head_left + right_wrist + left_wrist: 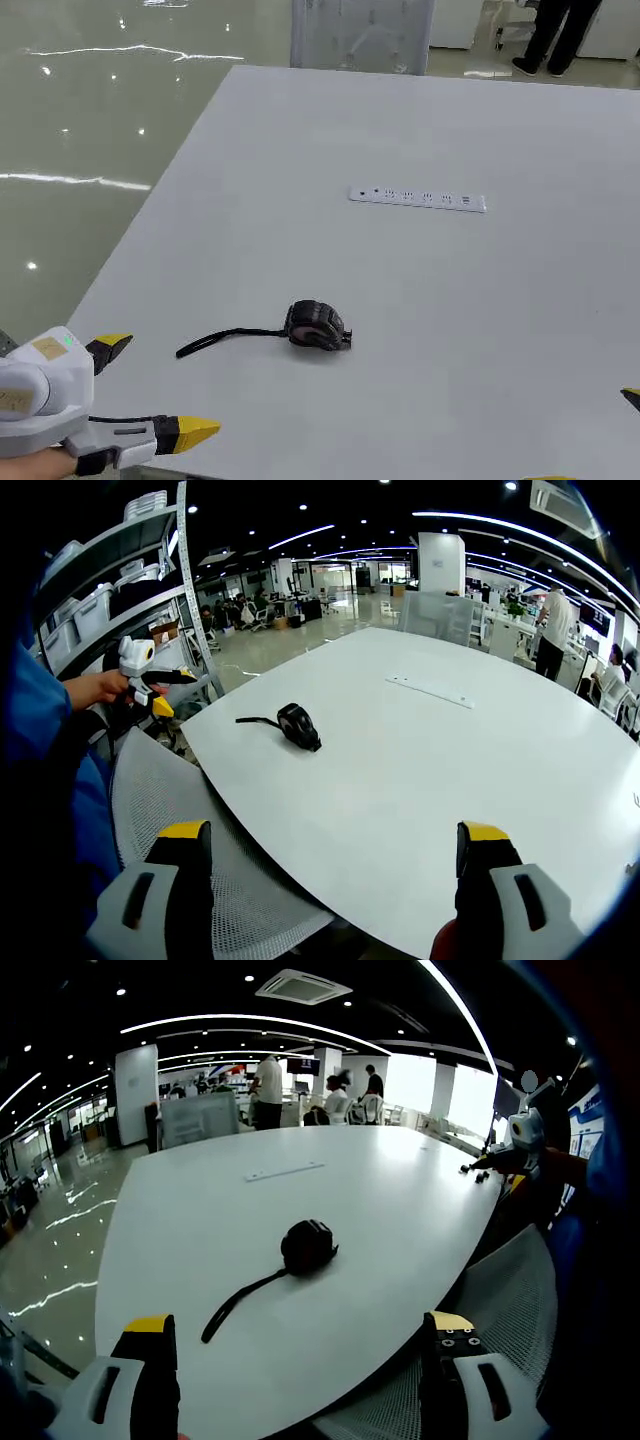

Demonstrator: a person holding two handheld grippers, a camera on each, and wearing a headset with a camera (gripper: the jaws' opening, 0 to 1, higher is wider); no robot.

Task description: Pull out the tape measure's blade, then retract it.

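The black tape (318, 325) lies on the white bench (480, 300), in its near left part. Its black strap (215, 341) trails left across the top toward the near left edge. The left tongs (160, 388) hang at the near left corner of the bench, their yellow-tipped jaws spread wide with nothing between them. They point toward the tape, which lies well apart from them. The right tongs (335, 832) are off the near right side, also spread wide and gripping nothing. They aim across the bench, with the tape ahead and to their left. In both gripper views a white mesh chair (200, 840) sits below the jaws, against the near edge. A white power strip (417, 198) lies flat farther along the bench, to the right of the tape and well apart from it. Glossy floor (80, 120) runs along the left side, and people (268, 1078) stand beyond the far end.
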